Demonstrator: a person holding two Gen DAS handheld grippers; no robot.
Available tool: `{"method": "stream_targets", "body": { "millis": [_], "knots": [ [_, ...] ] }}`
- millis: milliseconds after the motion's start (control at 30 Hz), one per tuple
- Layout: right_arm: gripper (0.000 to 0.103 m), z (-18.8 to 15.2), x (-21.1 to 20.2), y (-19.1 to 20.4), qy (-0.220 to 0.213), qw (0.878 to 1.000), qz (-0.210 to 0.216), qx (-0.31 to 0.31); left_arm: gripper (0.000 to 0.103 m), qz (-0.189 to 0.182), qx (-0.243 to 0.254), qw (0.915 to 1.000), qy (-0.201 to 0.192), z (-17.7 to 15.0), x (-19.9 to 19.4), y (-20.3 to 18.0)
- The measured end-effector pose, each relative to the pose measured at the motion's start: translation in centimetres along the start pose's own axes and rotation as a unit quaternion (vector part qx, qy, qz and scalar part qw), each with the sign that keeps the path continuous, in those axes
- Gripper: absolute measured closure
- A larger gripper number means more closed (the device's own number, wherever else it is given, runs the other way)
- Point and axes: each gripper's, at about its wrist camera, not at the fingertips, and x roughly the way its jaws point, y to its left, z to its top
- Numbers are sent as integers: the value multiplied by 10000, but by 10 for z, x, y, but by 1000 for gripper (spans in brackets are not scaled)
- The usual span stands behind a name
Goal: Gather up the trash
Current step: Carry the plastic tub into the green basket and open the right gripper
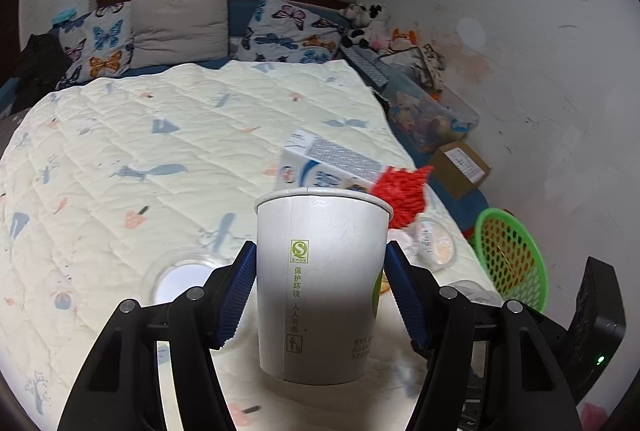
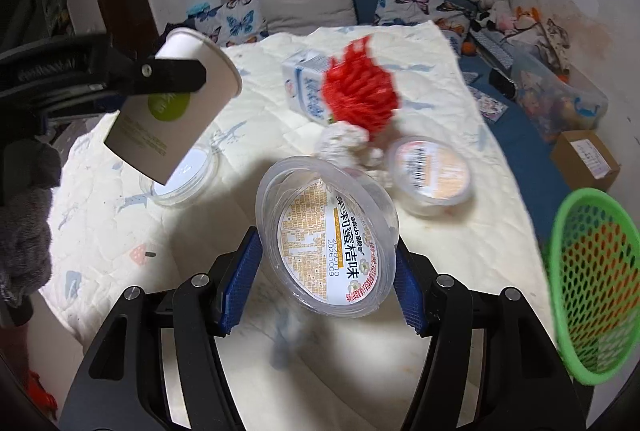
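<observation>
My left gripper (image 1: 320, 291) is shut on a white paper cup (image 1: 320, 283) and holds it upright above the bed; the cup also shows in the right wrist view (image 2: 180, 107), tilted, at the upper left. My right gripper (image 2: 328, 271) is shut on a clear plastic tub with a printed label (image 2: 326, 239), held above the quilt. A green mesh basket (image 2: 592, 283) stands at the right, also in the left wrist view (image 1: 508, 263). On the quilt lie a milk carton (image 2: 304, 83), a red mesh piece (image 2: 360, 91), crumpled tissue (image 2: 344, 143), another sealed tub (image 2: 430, 171) and a clear lid (image 2: 192, 171).
The bed has a pale quilt (image 1: 160, 151) and butterfly pillows (image 1: 100, 47) at the head. A cardboard box (image 2: 588, 159), a clear storage bin (image 2: 560, 99) and soft toys (image 2: 492, 7) lie along the right wall.
</observation>
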Motion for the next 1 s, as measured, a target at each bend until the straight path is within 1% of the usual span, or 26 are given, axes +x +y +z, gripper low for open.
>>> {"method": "stream_targets", "body": {
  "millis": [167, 300, 533, 667, 867, 1000],
  "knots": [
    [41, -8, -26, -31, -142, 9993, -244, 231, 40, -224, 224, 9995, 73, 1, 8, -31],
    [41, -17, -43, -69, -212, 9967, -585, 530, 40, -408, 409, 9982, 166, 3, 19, -58],
    [41, -38, -69, -142, -238, 9862, -1244, 1069, 40, -786, 775, 9934, 313, 9, 43, -118],
    [41, -50, -77, -178, -218, 9795, -1520, 1301, 40, -918, 959, 9904, 384, 12, 55, -147],
    [40, -66, -82, -223, -179, 9708, -1756, 1627, 40, -1043, 1178, 9860, 544, 12, 75, -184],
    [40, -74, -81, -243, -134, 9659, -1856, 1801, 40, -1102, 1302, 9834, 622, 12, 86, -205]
  ]
}}
